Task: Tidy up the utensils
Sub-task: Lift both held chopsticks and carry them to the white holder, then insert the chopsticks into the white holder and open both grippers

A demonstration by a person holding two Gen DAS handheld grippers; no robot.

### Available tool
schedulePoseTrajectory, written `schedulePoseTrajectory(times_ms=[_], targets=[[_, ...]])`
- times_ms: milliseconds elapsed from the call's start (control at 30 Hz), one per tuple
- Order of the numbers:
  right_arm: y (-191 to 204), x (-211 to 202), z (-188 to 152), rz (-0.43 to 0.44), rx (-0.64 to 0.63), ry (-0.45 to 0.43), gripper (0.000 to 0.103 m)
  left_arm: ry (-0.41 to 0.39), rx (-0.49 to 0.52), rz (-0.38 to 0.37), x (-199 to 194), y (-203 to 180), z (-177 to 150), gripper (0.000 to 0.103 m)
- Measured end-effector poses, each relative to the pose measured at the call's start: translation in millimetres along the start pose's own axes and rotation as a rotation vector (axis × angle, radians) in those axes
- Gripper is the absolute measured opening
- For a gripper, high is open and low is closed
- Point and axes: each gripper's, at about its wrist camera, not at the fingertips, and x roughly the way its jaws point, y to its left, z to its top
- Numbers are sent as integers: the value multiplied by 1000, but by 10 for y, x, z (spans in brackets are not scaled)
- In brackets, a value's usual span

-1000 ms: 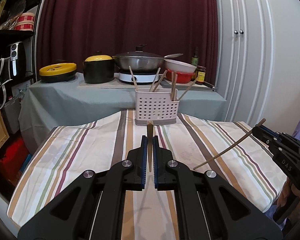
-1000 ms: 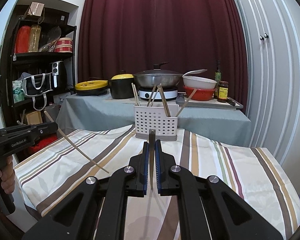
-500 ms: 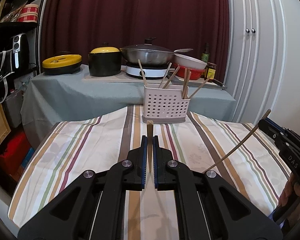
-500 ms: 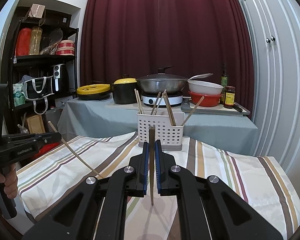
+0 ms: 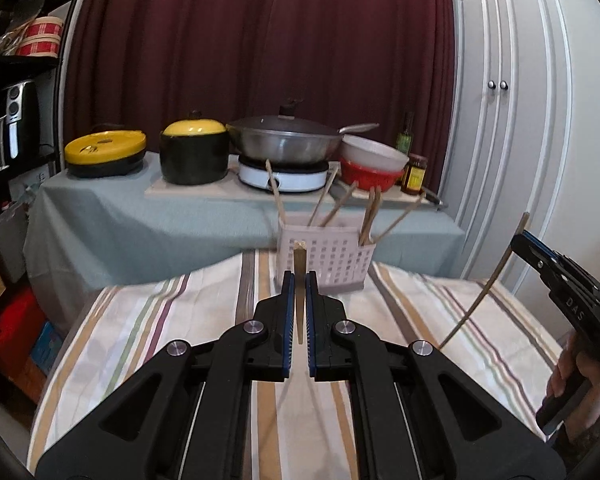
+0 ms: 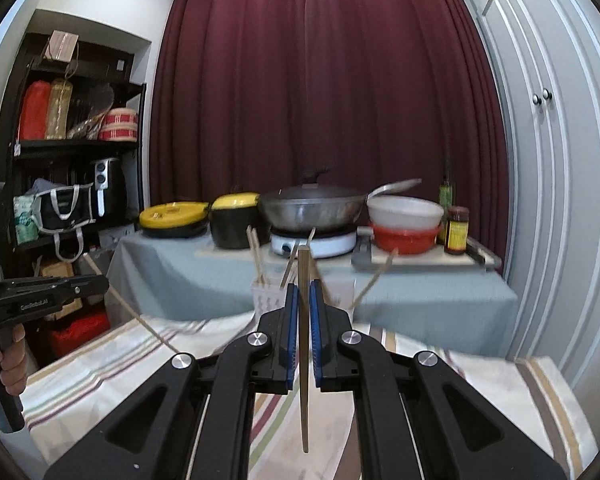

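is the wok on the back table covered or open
Covered. A dark lid with a knob sits on the wok, which rests on the white burner.

Left gripper [image 5: 299, 280]: matt black plastic, ribbed blue pads, bright metal screws; right gripper [image 6: 304, 300] same. Chopstick [image 5: 299, 296] and chopstick [image 6: 304, 344]: pale bare wood, matt. Holder [image 5: 324, 258]: perforated plastic, dull pale finish. Tablecloth [image 5: 148, 320]: striped woven cloth, matt. Wok [image 5: 288, 142]: brushed metal, semi-gloss. Pot [image 5: 194, 152]: glossy black, yellow lid. Curtain [image 5: 260, 40]: dark red cloth, matt
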Motion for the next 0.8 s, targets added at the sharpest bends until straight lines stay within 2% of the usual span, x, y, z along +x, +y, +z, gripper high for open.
schedulePoseTrajectory(times_ms=[433,633,800], targets=[[-275,804,763,-13,-29,-148,7,-97,40,3,635,69,993,6],[-375,1210,933,-17,-38,-180,7,-108,91,9,990,-16,1294,6],[-446,1530,927,-15,-34,-173,7,-87,136,-1,1283,-99,1375,6]])
